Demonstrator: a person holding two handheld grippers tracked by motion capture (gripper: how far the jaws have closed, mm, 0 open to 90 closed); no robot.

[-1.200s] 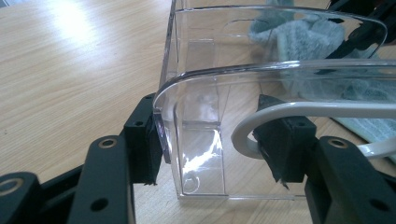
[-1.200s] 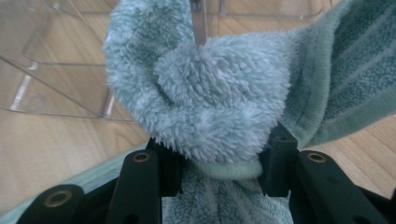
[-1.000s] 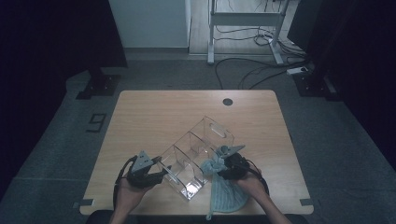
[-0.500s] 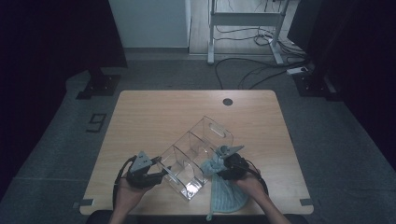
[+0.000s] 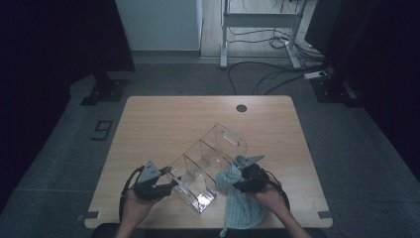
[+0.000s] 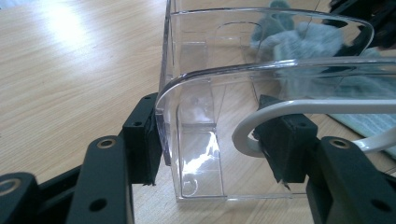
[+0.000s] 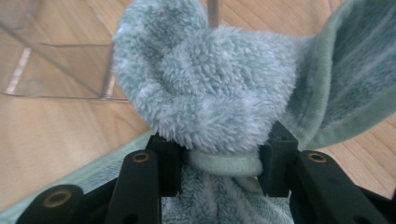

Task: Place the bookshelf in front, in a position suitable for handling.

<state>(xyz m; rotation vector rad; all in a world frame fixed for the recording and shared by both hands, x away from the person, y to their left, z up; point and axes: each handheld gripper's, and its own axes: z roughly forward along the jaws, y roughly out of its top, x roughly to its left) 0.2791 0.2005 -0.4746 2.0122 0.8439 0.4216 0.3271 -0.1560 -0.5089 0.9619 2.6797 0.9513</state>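
A clear acrylic organiser (image 5: 208, 168) with several compartments lies diagonally on the near half of the wooden table (image 5: 173, 124). My left gripper (image 5: 171, 182) holds its near-left end. In the left gripper view the jaws (image 6: 212, 135) straddle the organiser (image 6: 210, 93), with the left pad (image 6: 144, 140) against its clear corner. My right gripper (image 5: 234, 181) is at the organiser's right side, shut on a bunched, fluffy pale teal cloth (image 5: 242, 210). In the right gripper view the pads (image 7: 219, 158) pinch the cloth (image 7: 205, 93) at a pale band, and a clear compartment (image 7: 56, 60) lies just behind.
A white cable (image 6: 261, 116) loops in front of the left gripper's right pad. The cloth's loose end drapes toward the table's front edge. A round grommet hole (image 5: 241, 108) sits at the far edge. Beyond the table stand a metal frame (image 5: 257, 29) and floor cables (image 5: 277, 74).
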